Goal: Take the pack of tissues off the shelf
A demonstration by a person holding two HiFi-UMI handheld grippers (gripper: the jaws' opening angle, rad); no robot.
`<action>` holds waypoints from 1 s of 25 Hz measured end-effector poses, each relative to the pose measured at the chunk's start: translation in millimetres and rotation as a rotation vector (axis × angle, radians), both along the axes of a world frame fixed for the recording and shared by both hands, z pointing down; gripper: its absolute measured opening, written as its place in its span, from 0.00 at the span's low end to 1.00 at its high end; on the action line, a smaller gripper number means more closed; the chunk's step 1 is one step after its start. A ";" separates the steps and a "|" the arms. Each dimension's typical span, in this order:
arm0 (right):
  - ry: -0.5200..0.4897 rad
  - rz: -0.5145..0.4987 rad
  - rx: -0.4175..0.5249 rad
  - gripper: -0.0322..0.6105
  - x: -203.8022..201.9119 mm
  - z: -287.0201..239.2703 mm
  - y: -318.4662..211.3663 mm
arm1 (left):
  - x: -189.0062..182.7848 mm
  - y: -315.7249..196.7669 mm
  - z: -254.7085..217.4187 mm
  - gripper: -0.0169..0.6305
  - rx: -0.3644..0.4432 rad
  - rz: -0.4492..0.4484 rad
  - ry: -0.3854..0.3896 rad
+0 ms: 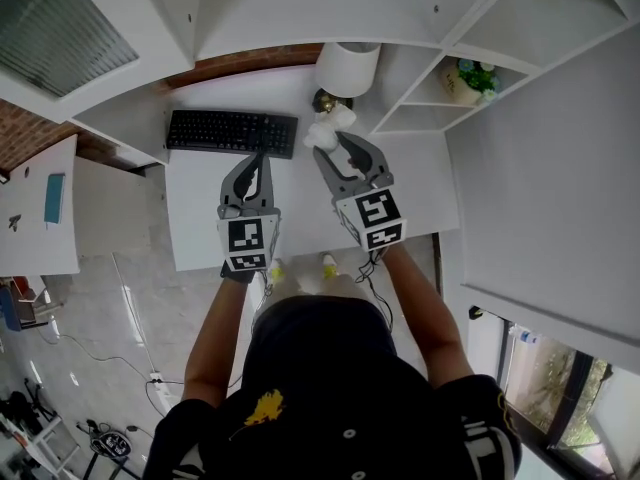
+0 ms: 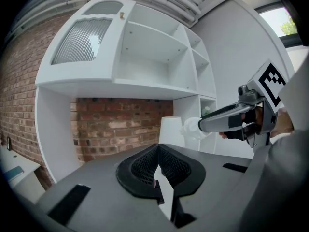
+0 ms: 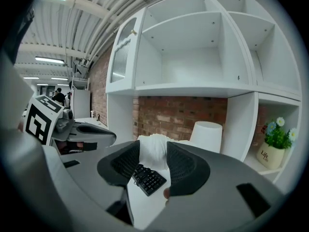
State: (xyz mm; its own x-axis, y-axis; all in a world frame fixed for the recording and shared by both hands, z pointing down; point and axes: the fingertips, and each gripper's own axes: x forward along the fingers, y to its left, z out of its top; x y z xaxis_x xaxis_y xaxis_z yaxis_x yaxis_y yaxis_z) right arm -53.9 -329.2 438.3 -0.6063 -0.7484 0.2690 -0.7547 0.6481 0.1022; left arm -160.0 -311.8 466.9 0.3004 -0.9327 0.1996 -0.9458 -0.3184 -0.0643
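a person stands over a white worktop (image 1: 200, 213) and holds a pair of tongs in each hand, seen from above. the right tongs (image 1: 331, 141) are closed on the pack of tissues (image 3: 153, 150), a soft white bundle pinched between the two black ribbed pads (image 3: 182, 164). the pack is off the shelf and held in the air above the worktop, clear of its surface. in the head view it shows just past the right end of a black keyboard (image 1: 232, 131) and just below a white lamp shade (image 1: 348, 66). the left tongs (image 2: 157, 151) are empty, with their tips pressed together and nothing between them. they point over the keyboard, beside the right tongs and apart from them. each pair of tongs carries a cube with black and white square markers (image 1: 246, 240) near the hand.

behind the worktop stands a white shelf unit (image 3: 193, 64) with open compartments against a red brick wall (image 3: 169, 115). its upper compartments hold nothing. a frosted glass door (image 2: 84, 40) closes the upper left part. in a low compartment at the right sits a small pale pot with green leaves and light flowers (image 3: 276, 146). the pot is well apart from the tissues.
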 end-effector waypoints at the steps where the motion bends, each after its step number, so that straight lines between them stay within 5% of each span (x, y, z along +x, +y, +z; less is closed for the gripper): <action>1: 0.003 0.002 -0.015 0.32 -1.0 8.5 -0.6 | -0.5 -1.2 7.2 0.05 -0.012 0.002 -0.004; 25: 0.046 0.044 -0.307 0.32 -22.9 217.9 7.5 | -12.0 13.3 203.1 0.05 -0.269 -0.065 0.078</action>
State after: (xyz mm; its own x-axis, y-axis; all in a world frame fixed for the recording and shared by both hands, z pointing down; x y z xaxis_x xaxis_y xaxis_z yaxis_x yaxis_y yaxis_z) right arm -76.8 -321.7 656.1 -0.5574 -0.6527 0.5130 -0.7816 0.6210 -0.0591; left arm -172.0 -298.5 669.9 0.2658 -0.8670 0.4215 -0.9636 -0.2526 0.0881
